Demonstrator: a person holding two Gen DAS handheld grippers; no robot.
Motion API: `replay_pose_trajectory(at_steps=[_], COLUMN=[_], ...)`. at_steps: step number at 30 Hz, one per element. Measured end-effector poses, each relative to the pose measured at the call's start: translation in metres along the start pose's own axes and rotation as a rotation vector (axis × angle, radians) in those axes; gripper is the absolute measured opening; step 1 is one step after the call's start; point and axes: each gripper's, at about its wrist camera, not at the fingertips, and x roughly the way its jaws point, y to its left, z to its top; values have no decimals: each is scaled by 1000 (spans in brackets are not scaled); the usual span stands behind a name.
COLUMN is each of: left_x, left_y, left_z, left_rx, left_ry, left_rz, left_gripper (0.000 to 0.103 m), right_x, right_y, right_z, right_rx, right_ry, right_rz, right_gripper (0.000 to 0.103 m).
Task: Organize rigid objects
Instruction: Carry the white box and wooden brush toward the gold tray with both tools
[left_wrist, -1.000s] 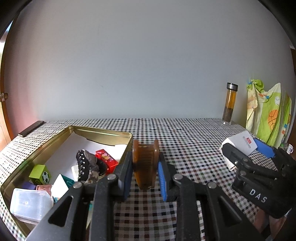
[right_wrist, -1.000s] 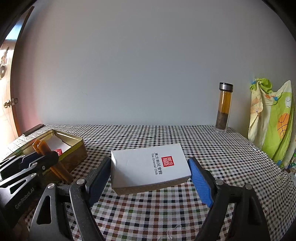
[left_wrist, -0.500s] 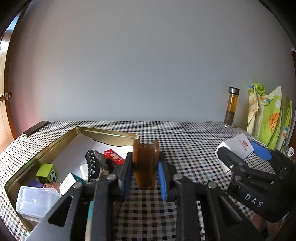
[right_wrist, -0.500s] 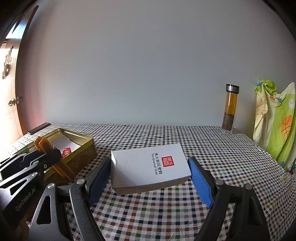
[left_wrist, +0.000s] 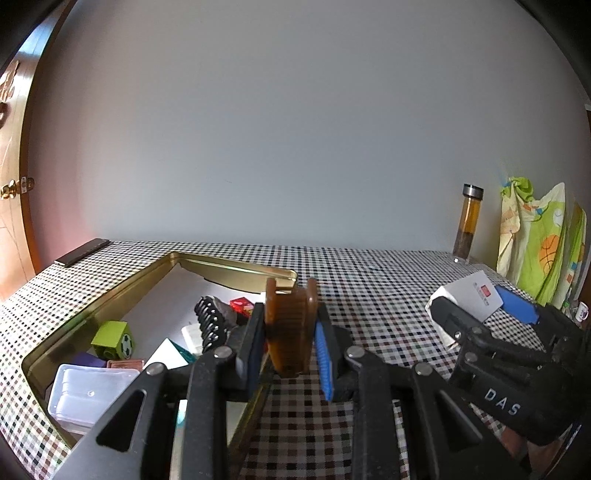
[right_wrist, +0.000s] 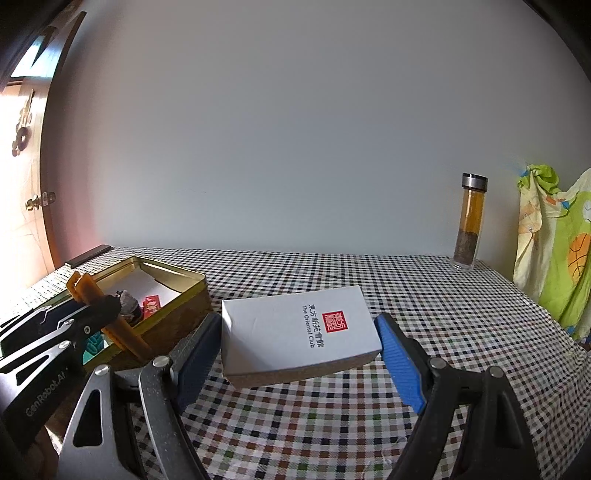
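Midair, the left gripper (left_wrist: 290, 343) clamps an amber comb (left_wrist: 291, 325) upright over the gold tin's (left_wrist: 122, 291) near right rim; it likely needs carrying toward ten o'clock, clear of the black hair clip (left_wrist: 212, 325), before release. At three o'clock, the right gripper (right_wrist: 295, 350) squeezes a white box (right_wrist: 299, 332) above the checked tablecloth (right_wrist: 406, 295).

Left claw (left_wrist: 290, 345) clamped narrow; right claw (right_wrist: 299, 349) clamped wide, both level.

Both wrist views look low across the checkered tablecloth (left_wrist: 369, 280) toward the grey wall, sharing the open gold metal tin (right_wrist: 173, 275) and amber glass bottle (left_wrist: 468, 225).
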Motion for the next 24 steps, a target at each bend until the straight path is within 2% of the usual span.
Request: replay_pose_trajectory(at_steps=[14,24], left_x=[-3,-14], left_y=[6,3], left_z=[1,1], left_rx=[-4,24], left_ry=[-7,-48], left_rz=[-4,-10], left_gripper=[24,24], right_x=[-1,-2], right_y=[14,18], right_z=[0,-1], right_rx=[-14,-13], right_ry=[-2,-7], right_rz=[23,23], right_gripper=[84,84])
